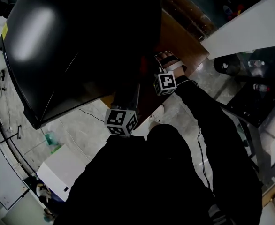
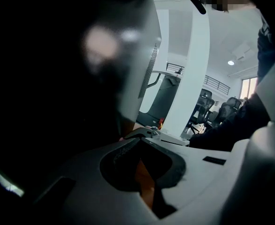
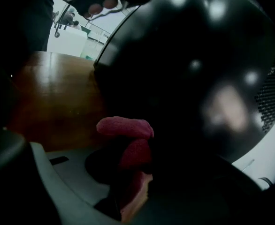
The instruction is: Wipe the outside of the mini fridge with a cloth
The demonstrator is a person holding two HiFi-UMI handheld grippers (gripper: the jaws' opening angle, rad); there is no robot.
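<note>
The right gripper (image 3: 130,165) is clenching a red cloth (image 3: 124,126), its jaws closing on the lower folds while a rounded wad is bulging out past the tips. That wad is sitting just beside the glossy black side of the mini fridge (image 3: 198,78); the dark is hiding whether the two are actually touching. The left gripper (image 2: 138,138) is holding its jaws pressed together tip to tip with nothing between them, and it is hovering close to the fridge's black wall on its left. The fridge is standing on a brown wooden table (image 3: 53,93), which is showing under both grippers. In the head view the person's black sleeve (image 1: 208,111) is reaching toward the fridge, and a white box (image 1: 62,170) is lying on the pale floor (image 1: 81,130) below.
</note>
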